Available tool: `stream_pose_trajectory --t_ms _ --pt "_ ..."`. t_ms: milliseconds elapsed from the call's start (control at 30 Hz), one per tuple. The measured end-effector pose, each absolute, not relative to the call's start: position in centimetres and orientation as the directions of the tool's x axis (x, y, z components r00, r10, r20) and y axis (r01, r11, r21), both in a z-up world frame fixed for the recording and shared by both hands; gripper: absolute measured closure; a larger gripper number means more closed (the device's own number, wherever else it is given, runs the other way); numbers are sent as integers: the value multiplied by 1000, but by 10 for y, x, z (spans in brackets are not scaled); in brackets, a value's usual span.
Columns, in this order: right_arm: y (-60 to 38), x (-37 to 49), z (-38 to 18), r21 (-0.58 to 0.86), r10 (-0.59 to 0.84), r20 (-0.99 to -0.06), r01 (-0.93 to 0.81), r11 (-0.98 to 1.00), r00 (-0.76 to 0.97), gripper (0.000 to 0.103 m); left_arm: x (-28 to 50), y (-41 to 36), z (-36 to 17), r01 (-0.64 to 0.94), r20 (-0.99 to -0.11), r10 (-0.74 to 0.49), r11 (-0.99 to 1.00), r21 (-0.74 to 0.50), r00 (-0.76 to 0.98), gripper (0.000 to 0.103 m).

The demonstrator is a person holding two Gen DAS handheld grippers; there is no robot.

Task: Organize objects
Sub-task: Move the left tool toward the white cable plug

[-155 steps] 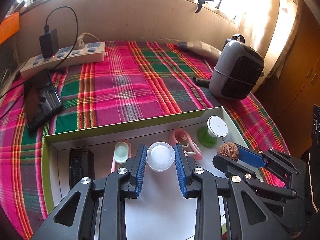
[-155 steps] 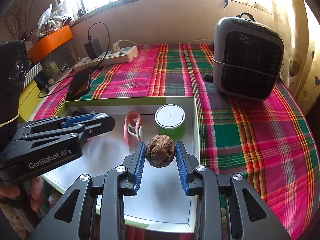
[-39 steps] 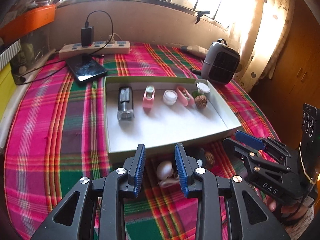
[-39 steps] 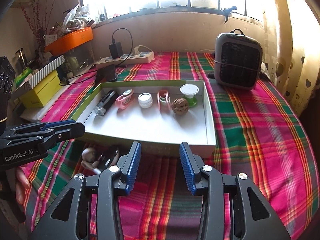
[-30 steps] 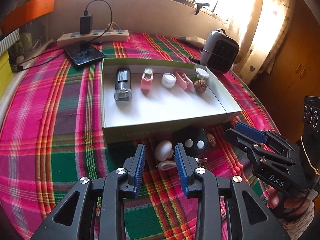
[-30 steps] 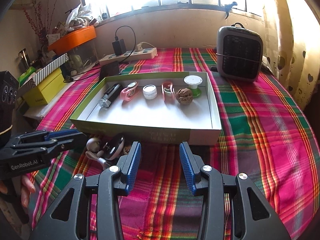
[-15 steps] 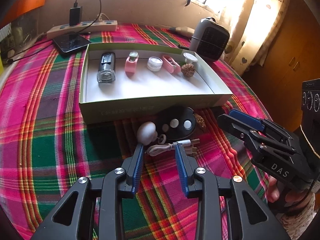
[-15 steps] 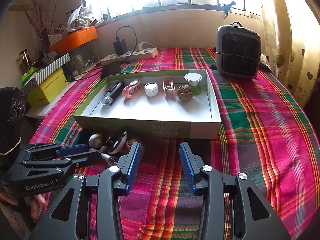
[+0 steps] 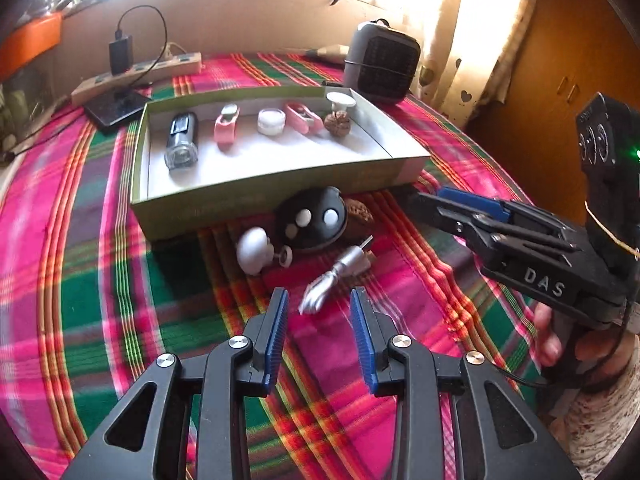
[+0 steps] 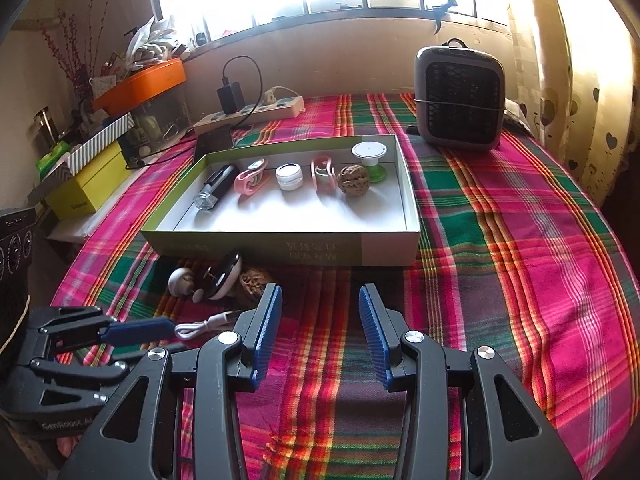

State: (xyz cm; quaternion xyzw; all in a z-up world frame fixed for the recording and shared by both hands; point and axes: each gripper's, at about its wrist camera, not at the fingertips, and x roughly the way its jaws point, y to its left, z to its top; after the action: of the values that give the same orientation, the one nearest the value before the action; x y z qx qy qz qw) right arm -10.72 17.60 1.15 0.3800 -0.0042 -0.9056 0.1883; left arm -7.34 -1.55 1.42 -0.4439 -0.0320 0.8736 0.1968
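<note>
Plaid tablecloth (image 10: pixel 500 240) bare beside box (image 10: pixel 412 236).

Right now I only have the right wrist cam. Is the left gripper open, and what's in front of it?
Observer: Open. The left gripper has nothing between its pads, and the white cable lies just ahead of its fingertips.
Operator: The black round thing by the box is edge-on for me. What's on its face?
Observer: The black disc shows three white spots on its face.
Operator: Is my own gripper clear of that pile?
Observer: The right gripper is to the right of the pile, apart from the disc, and is empty.
</note>
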Motion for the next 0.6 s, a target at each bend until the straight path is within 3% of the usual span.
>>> stream_pose_trajectory --t_ms 600 --pt "184 -109 9 161 -336 -690 316 -935 -641 61 -91 20 12 -450 -792 371 -882 -138 -485 74"
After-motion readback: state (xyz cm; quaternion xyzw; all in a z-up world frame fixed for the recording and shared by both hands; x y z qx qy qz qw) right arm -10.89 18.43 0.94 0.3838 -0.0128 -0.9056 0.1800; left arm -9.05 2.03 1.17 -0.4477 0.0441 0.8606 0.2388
